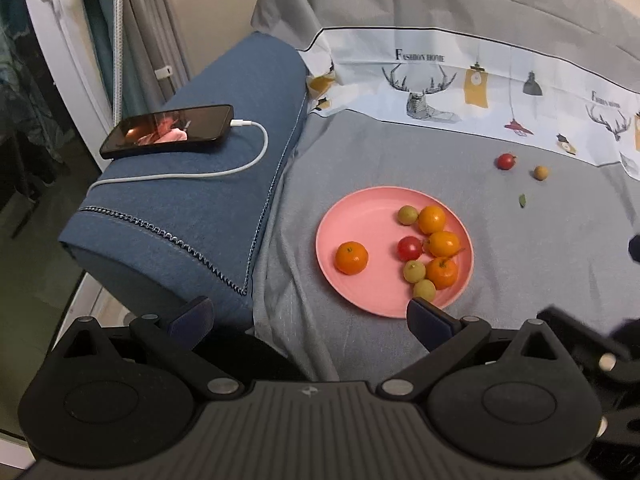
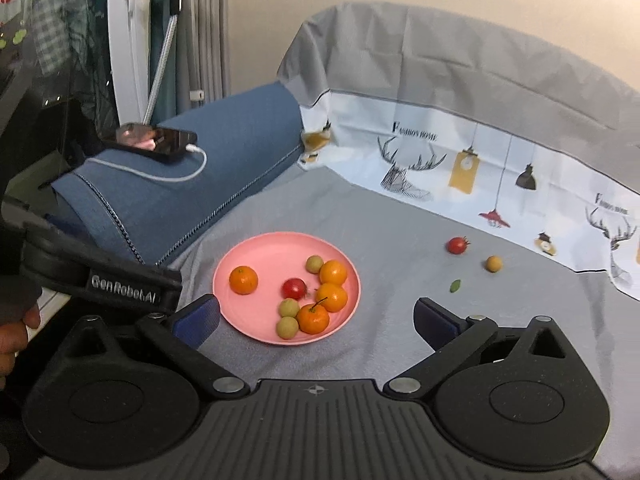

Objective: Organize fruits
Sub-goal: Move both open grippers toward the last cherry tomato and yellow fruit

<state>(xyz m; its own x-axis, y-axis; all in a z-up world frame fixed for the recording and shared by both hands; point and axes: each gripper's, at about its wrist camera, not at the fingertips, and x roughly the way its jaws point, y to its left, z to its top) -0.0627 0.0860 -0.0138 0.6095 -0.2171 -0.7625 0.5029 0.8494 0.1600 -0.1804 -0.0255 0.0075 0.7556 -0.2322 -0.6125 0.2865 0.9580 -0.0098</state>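
Left wrist view. The left tool (image 1: pixel 308 314) is shown released, its blue pads spread wide with nothing between them, above the near rim of a pink plate (image 1: pixel 360 208). The plate rests on a grey sheet over what appears to be a bed or sofa seat. Four mandarins, one set apart (image 1: pixel 351 257), a red cherry tomato (image 1: pixel 409 248) and three small greenish-yellow fruits are gathered on it. Two fruits lie loose on the sheet, well apart from the plate: a second cherry tomato (image 1: pixel 506 161) and a small yellow round fruit (image 1: pixel 540 172). A green leaf (image 1: pixel 522 200) lies between them and the plate. A phone (image 1: pixel 168 131) on a charging cable rests on a blue cushion.

Right wrist view. The right tool (image 2: pixel 316 318) is likewise released and empty, its jaws standing wide over the plate's (image 2: pixel 256 256) near edge. The loose tomato (image 2: pixel 457 245) and the yellow fruit (image 2: pixel 493 263) are seen beyond the right pad. Both are judged light, smooth and apt to roll on the soft sheet. The tomato is thin-skinned and easily bruised, so a gentle closure across its widest girth, clear of the stem, is indicated. The yellow fruit's firmness cannot be judged at this size; the same hold across the middle is suggested.
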